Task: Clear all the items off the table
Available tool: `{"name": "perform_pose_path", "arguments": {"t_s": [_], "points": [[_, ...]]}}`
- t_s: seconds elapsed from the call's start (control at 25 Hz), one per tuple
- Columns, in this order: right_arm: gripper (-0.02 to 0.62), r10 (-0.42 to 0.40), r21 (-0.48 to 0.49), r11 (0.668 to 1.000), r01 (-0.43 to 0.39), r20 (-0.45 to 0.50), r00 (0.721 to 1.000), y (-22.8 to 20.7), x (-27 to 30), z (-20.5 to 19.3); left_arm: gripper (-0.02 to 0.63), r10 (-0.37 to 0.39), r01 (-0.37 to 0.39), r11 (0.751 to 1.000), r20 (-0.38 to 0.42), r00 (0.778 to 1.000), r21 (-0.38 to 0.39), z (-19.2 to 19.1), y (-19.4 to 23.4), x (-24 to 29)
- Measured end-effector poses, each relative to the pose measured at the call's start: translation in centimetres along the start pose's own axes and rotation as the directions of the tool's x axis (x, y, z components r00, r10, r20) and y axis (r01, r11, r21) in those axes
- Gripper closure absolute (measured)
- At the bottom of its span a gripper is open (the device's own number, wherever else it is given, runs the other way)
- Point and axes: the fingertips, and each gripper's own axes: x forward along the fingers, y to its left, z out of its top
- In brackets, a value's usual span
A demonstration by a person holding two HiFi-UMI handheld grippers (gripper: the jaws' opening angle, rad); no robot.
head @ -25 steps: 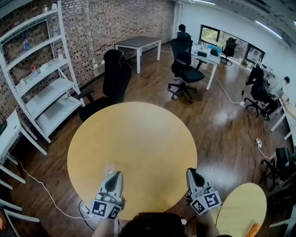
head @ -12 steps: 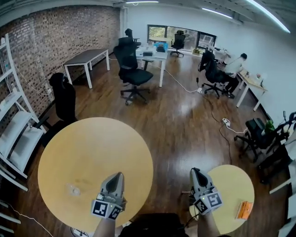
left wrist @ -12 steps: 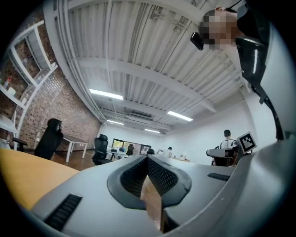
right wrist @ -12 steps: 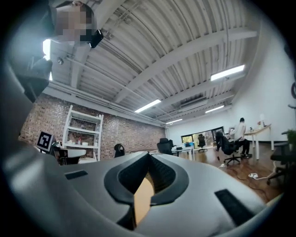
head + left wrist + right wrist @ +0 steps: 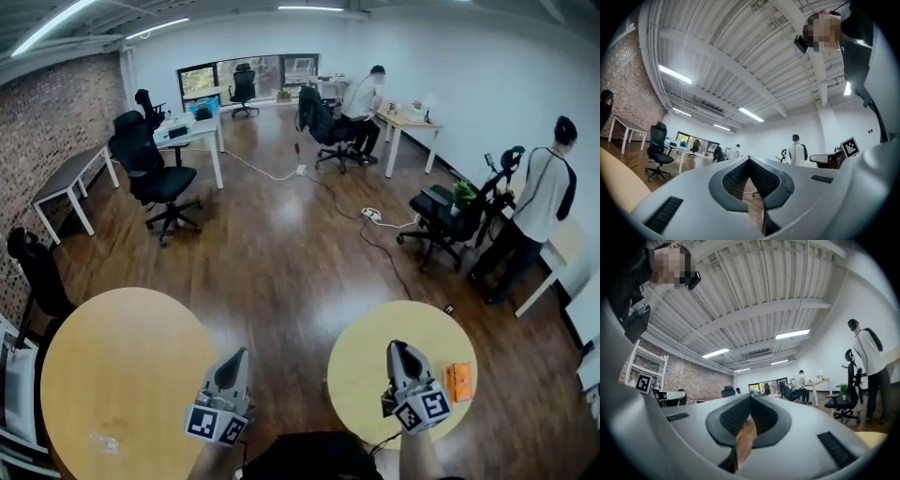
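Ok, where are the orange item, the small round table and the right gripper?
orange item (image 5: 458,382): head view, middle of its top face.
small round table (image 5: 367,354): head view, bare tabletop left of centre.
right gripper (image 5: 395,348): head view, tip where its closed jaws meet.

A person in a white top (image 5: 541,192) stands at the right of an open-plan office, near a black chair (image 5: 441,214), while another person (image 5: 361,96) sits at a far desk (image 5: 410,121). At far left, an office chair (image 5: 155,173) stands beside a white desk (image 5: 192,133) near the brick wall (image 5: 52,117). A white cable (image 5: 267,172) crosses the dark wood floor (image 5: 281,262).
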Motion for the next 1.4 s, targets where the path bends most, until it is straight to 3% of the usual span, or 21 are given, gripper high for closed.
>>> {"name": "perform_pose_path", "arguments": {"t_s": [0.2,0.36,0.68,0.88,1.0,1.12,1.36,1.4], "points": [[0.592,-0.184,-0.032,0.982,0.185,0.036,0.982,-8.5,-7.0,2.2,0.606,-0.169,0.168,0.984,-0.005,0.986,-0.065,-3.3,-7.6,7.3],[0.592,-0.367,-0.043,0.927,0.373,0.098,0.925,-12.8,-13.1,3.9,0.606,-0.3,0.294,0.948,-0.03,0.954,-0.118,-5.3,-12.3,11.0],[0.592,-0.628,-0.041,0.762,0.646,0.198,0.753,-15.3,-22.0,6.3,0.606,-0.533,0.513,0.832,-0.051,0.844,-0.214,-8.4,-18.8,16.1],[0.592,-0.706,-0.064,0.673,0.737,0.244,0.665,-14.3,-25.3,8.5,0.606,-0.659,0.629,0.733,-0.044,0.751,-0.26,-9.9,-22.4,18.1],[0.592,-0.746,-0.059,0.625,0.779,0.249,0.617,-14.0,-26.7,8.8,0.606,-0.705,0.671,0.688,-0.035,0.708,-0.277,-9.7,-23.6,18.6],[0.592,-0.769,-0.062,0.605,0.793,0.212,0.603,-13.4,-27.1,8.3,0.606,-0.725,0.69,0.667,-0.034,0.688,-0.28,-9.1,-23.6,18.4],[0.587,-0.76,-0.116,0.627,0.77,0.124,0.638,-13.3,-24.5,5.9,0.606,-0.727,0.688,0.664,-0.036,0.686,-0.293,-10.9,-21.9,18.6],[0.556,-0.754,-0.115,0.639,0.761,0.104,0.649,-13.4,-23.8,5.2,0.606,-0.725,0.684,0.666,-0.042,0.687,-0.297,-11.4,-21.8,18.8]]}}
